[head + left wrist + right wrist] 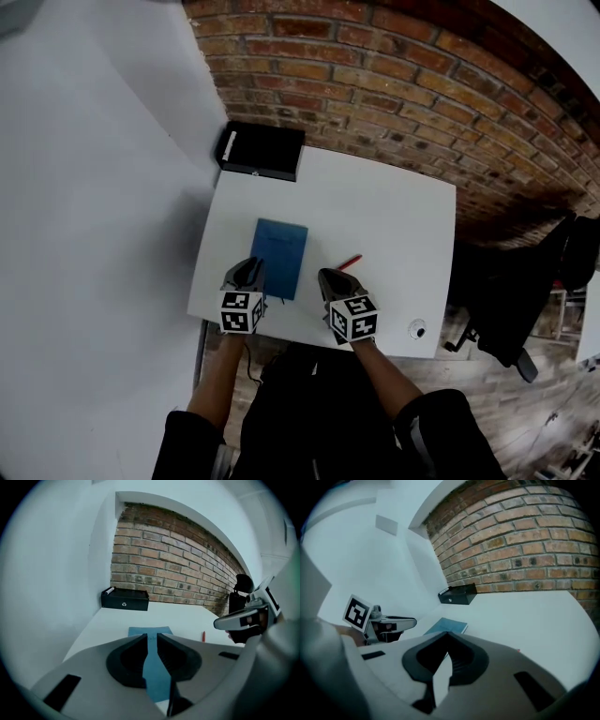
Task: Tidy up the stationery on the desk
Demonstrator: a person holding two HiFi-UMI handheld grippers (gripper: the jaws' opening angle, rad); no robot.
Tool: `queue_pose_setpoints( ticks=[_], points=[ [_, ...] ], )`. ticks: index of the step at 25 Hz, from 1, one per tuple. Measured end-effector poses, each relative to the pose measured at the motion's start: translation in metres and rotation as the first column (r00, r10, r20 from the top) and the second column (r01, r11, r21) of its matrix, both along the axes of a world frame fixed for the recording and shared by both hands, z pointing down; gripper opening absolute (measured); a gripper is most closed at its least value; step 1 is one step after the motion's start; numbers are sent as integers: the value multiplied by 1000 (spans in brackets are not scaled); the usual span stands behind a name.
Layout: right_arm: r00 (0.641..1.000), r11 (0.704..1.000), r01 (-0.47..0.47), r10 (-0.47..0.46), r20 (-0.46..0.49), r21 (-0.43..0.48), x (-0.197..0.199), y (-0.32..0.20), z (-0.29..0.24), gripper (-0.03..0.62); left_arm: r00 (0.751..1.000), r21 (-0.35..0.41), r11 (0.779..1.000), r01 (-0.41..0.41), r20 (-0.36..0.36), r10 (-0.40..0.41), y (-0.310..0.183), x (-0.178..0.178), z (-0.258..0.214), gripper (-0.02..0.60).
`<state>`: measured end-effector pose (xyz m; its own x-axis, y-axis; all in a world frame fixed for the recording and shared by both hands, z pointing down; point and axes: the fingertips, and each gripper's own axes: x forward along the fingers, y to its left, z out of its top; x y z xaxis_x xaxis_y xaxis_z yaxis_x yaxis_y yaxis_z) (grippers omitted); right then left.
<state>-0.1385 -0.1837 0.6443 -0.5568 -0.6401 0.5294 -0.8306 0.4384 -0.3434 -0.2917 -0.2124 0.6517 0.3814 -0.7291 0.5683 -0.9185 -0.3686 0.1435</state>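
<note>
Nearest, the left tool point(251, 269) hovers with jaws slightly apart and empty, while the right tool point(330, 278) is closed on nothing. Just beyond, on the white desk point(384, 211), lie a blue notebook point(279, 255) and, to its right, a red pen point(349, 262). A black box point(261, 150) sits at the far left corner.

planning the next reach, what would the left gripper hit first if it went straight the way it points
Most likely the blue notebook: it lies straight ahead, seen through the parted jaws of the left gripper, though depth is unclear.
</note>
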Motion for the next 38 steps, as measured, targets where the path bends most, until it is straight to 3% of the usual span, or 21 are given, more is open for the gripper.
queue_pose_setpoints(
  ticks=[3,8,15,19,22,28,33,38],
  points=[
    [990,990,125,-119,-81,62,10,3,-10,25,1000,1,1000,-13,-18,13,8,10,-6,72],
    [921,934,339,-304,-245,113,28,5,-21,26,999,5,999,-35,-32,35,19,19,-13,72],
    [897,909,387,-332,-293,154,43,9,-37,26,994,44,998,-53,-92,57,27,44,-38,72],
    [844,872,466,-387,-372,149,44,17,-27,28,991,35,996,-86,-97,89,36,60,-37,72],
    [776,826,550,-452,-440,122,42,21,-21,59,991,21,995,-99,-90,100,38,64,-31,72],
    [575,694,719,-577,-580,22,39,31,10,91,992,-11,995,-94,-89,93,51,62,-21,72],
    [463,636,768,-629,-624,-72,45,24,39,94,994,-41,997,-65,-86,61,57,53,-9,72],
    [344,555,817,-687,-640,-157,48,19,62,97,997,-76,996,-36,-77,30,65,45,1,72]
  ],
)
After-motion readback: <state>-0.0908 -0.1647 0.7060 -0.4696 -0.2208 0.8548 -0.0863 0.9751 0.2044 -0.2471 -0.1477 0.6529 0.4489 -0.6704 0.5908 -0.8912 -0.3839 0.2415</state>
